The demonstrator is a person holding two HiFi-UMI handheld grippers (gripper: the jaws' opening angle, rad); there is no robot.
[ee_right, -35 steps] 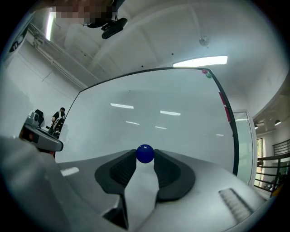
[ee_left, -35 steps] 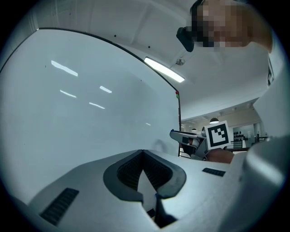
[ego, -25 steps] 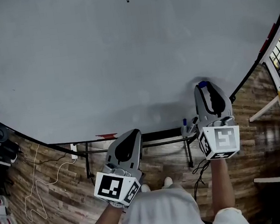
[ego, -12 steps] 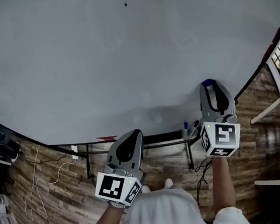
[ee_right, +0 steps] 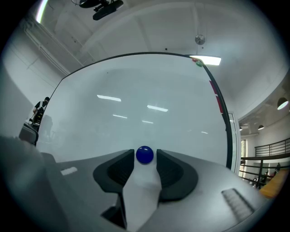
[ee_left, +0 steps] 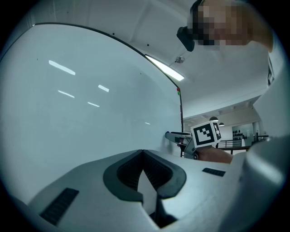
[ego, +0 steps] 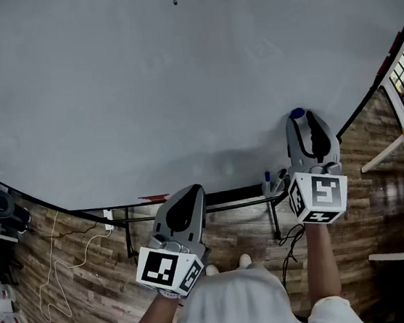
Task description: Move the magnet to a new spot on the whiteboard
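Two opening right gripper [ee_right: 145, 159] fingers [ee_right: 118, 168] flank the magnet [ee_right: 144, 155] (half-hidden overhead).

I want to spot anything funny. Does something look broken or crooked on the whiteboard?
Nothing stands out. The whiteboard is clean apart from one tiny dark speck near its top. The blue magnet sits on the board between the opening jaws of the right hand-held gripper.
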